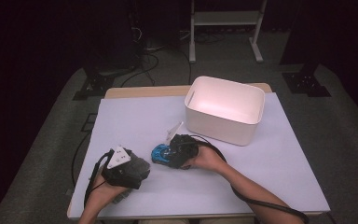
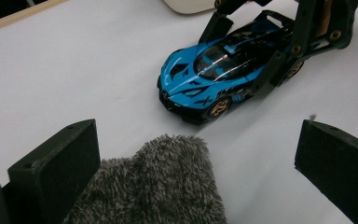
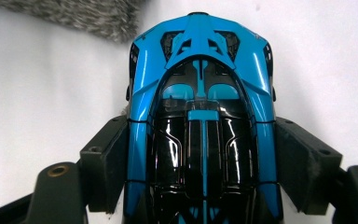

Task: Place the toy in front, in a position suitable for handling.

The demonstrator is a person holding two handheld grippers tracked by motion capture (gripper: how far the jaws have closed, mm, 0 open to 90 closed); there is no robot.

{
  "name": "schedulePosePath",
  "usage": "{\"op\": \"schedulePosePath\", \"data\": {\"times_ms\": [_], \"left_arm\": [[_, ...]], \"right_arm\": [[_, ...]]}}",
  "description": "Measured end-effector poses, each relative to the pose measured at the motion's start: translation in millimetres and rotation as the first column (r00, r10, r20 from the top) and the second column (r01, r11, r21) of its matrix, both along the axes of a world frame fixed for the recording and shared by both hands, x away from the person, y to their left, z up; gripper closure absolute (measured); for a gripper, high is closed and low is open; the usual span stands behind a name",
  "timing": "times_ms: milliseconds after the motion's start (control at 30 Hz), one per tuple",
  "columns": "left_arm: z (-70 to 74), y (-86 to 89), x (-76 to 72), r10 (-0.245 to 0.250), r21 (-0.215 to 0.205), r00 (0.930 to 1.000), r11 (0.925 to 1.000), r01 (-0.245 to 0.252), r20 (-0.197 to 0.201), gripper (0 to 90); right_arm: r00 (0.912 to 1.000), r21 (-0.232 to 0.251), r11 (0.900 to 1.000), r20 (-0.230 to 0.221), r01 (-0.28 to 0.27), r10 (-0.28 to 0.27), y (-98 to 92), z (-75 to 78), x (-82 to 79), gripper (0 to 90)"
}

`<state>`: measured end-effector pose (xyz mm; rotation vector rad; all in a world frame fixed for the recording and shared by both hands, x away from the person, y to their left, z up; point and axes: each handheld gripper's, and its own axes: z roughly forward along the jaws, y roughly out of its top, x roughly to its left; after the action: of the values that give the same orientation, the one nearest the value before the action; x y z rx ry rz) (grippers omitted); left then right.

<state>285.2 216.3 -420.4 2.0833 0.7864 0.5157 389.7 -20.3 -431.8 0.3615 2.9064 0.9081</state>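
Near the middle of the tabletop, the blue toy car (image 3: 200,126) sits between the pads of the right gripper (image 3: 200,163), which clasp its flanks; being small, hard and glossy, it probably slips easily, while the left gripper (image 2: 196,163) hangs open over a grey fluffy cloth (image 2: 154,186).

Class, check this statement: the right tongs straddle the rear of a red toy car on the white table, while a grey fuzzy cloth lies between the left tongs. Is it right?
Not quite: the toy car is blue and black, not red, as the right gripper view shows. The rest stands: the right tongs straddle its rear on the white table, and the grey fuzzy cloth lies between the left tongs.
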Motion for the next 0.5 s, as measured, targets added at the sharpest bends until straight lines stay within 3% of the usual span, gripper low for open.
{"op": "schedulePosePath", "data": {"times_ms": [267, 367, 500], "left_arm": [[0.1, 0.7, 0.3, 0.004, -0.004, 1.0, 1.0, -0.004, 0.002, 0.0], [0.0, 0.7, -0.1, 0.007, -0.004, 1.0, 1.0, -0.007, 0.002, 0.0], [0.1, -0.2, -0.2, 0.003, 0.002, 1.0, 1.0, -0.003, 0.005, 0.0]], "right_arm": [[1.0, -0.006, 1.0, 0.007, -0.005, 0.005, -17.3, 22.3, -5.0, 25.2], [0.9998, -0.012, 1.0, 0.014, -0.015, 0.016, -29.8, 34.2, -12.2, 25.2], [0.9993, -0.053, 0.998, 0.017, -0.033, 0.034, -51.3, 41.9, -27.4, 25.2]]}}
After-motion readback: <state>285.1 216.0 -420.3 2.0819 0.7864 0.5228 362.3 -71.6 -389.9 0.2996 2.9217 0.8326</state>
